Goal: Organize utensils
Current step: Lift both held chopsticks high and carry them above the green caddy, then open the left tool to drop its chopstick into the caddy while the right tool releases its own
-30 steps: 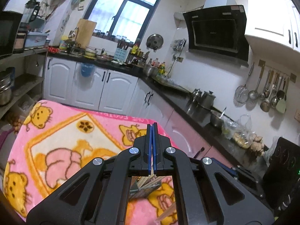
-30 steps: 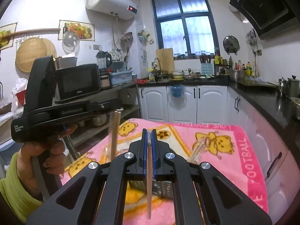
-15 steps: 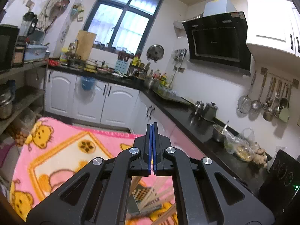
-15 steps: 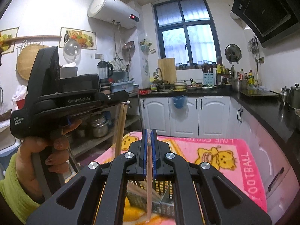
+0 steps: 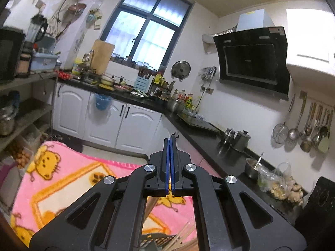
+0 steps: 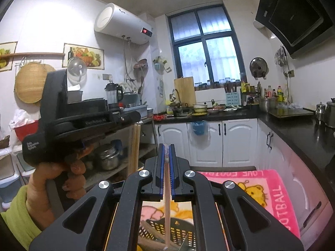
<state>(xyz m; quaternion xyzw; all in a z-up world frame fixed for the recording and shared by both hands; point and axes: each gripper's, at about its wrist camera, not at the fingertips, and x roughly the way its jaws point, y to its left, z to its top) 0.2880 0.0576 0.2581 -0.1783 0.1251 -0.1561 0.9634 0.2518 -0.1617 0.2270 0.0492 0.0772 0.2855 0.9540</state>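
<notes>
Left wrist view: the left tool (image 5: 170,163) is pointing toward the kitchen corner, its blue pads pressed together. A pale wooden stick, apparently a chopstick (image 5: 151,204), is hanging down below the pads at 6 o'clock, and the grip itself is not showing here. Under the tool the pink cartoon blanket (image 5: 62,179) is covering the bench, spreading toward 8 o'clock. At 6 o'clock, at the bottom edge, the dark perforated basket (image 5: 159,241) is lying on the blanket with more chopsticks (image 5: 184,235) leaning across it toward 5 o'clock. The black counter (image 5: 209,144) is running toward 3 o'clock, with ladles (image 5: 307,125) hanging on the wall beyond.

Right wrist view: the right tool (image 6: 166,167) is closed on a single chopstick (image 6: 167,205), which is hanging straight down from between the pads toward 6 o'clock. Its lower end is sitting over the dark perforated basket (image 6: 178,230), and whether it is touching the basket cannot be told. The basket is resting on the pink cartoon blanket (image 6: 272,192), which is stretching toward 4 o'clock. At 9 o'clock a hand (image 6: 54,179) in a yellow-green sleeve (image 6: 18,215) is holding the left tool (image 6: 136,116), which is clamping a pair of chopsticks (image 6: 135,146) that are hanging down upright, just left of the right tool. White cabinets (image 6: 209,140) are standing at 12 o'clock.
</notes>
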